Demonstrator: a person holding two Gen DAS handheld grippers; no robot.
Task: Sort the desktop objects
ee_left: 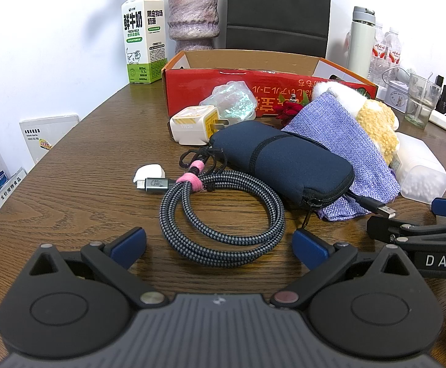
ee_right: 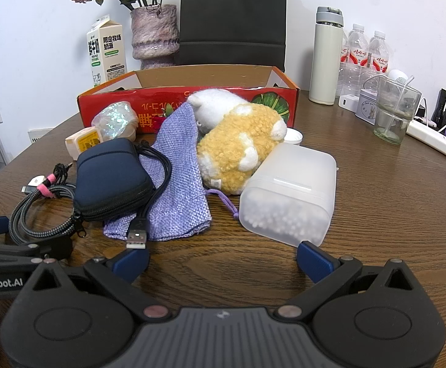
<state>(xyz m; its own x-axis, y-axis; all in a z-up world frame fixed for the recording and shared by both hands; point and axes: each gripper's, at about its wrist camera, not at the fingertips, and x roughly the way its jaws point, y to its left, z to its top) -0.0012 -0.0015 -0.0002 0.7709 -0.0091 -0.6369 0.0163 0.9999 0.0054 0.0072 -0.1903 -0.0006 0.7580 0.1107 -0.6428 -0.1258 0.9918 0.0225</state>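
Grippers both wide open, nothing held: left gripper (ee_left: pixel 220 247) over cable (ee_left: pixel 220 214). Right gripper (ee_right: pixel 223 260) w/ swab box (ee_right: pixel 290 196) just ahead.

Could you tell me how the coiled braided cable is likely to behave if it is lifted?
The braided cable probably sags: it is a loose coil bound only by a pink strap. Its free plug end may dangle. Gripped at the strap, it likely stays bundled.

A milk carton (ee_left: pixel 143 35), flower vase (ee_left: pixel 192 15) and white thermos (ee_right: pixel 327 56) stand behind the clutter
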